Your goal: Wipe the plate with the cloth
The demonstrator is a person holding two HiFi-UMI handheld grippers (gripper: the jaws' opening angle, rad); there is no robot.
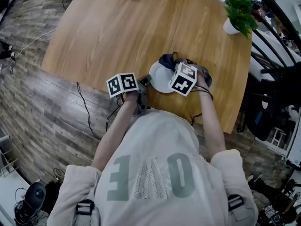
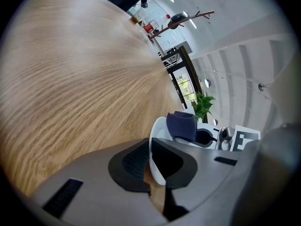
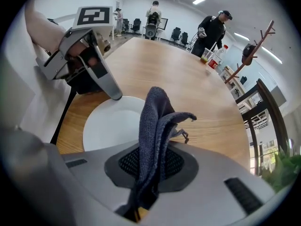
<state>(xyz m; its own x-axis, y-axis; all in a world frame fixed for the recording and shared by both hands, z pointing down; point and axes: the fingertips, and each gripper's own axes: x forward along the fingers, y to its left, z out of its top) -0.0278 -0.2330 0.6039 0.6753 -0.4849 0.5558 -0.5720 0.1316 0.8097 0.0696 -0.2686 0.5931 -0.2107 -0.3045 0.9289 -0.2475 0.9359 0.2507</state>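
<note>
A white plate (image 1: 160,77) lies on the round wooden table (image 1: 141,27) near its front edge. My left gripper (image 1: 145,83) is shut on the plate's (image 2: 157,147) near rim, which sits between its pads. My right gripper (image 1: 178,65) is shut on a dark blue cloth (image 3: 155,131), pinched between its jaws. The cloth (image 1: 167,60) hangs over the plate's far side, and its folded end (image 2: 182,125) stands just above the plate (image 3: 115,126). In the right gripper view the left gripper (image 3: 114,96) holds the plate's far rim.
A potted green plant (image 1: 239,14) stands at the table's far right edge. Black chairs (image 1: 273,93) and cables sit beside the table on the right. People and bottles (image 3: 212,60) are at the table's far end. Bare wood stretches to the left and back.
</note>
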